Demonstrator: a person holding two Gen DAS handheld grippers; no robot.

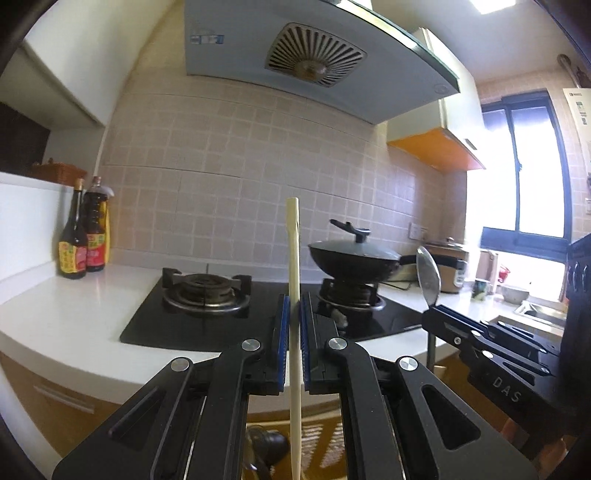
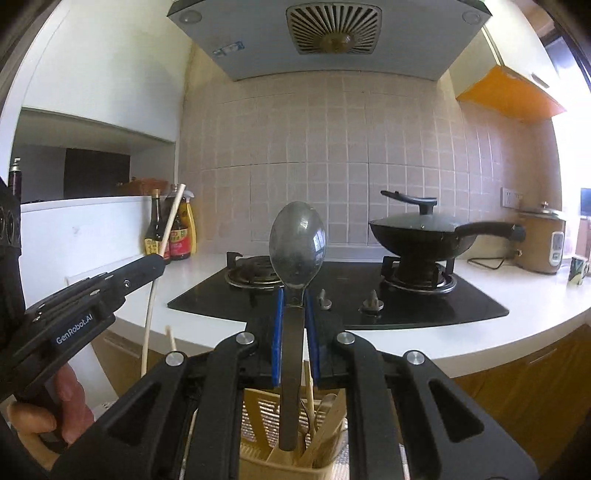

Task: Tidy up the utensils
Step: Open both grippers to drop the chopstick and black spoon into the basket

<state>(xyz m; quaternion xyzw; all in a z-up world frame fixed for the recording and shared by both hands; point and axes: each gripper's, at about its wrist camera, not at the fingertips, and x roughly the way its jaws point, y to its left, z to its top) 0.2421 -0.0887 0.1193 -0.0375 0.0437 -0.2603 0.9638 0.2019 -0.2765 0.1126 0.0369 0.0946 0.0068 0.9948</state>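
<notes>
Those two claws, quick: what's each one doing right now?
Left claw: closed on a pale wooden chopstick, held upright.
Right claw: closed on a shiny metal spoon, bowl pointing up.

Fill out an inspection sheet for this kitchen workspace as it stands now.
Surface: white countertop with an inset black gas hob.
Job's things: pale chopstick upright in the left gripper; metal spoon bowl-up in the right gripper; beige utensil holder below, with more chopsticks inside.
Clutter: lidded black wok on the right burner; sauce bottles at the left; rice cooker and mug at the right.
Grippers: both shut on their utensils, blue-padded fingers pressing the spoon handle.
Cables: a cord runs from the rice cooker along the countertop.
Surroundings: tiled wall, range hood, bright window.
</notes>
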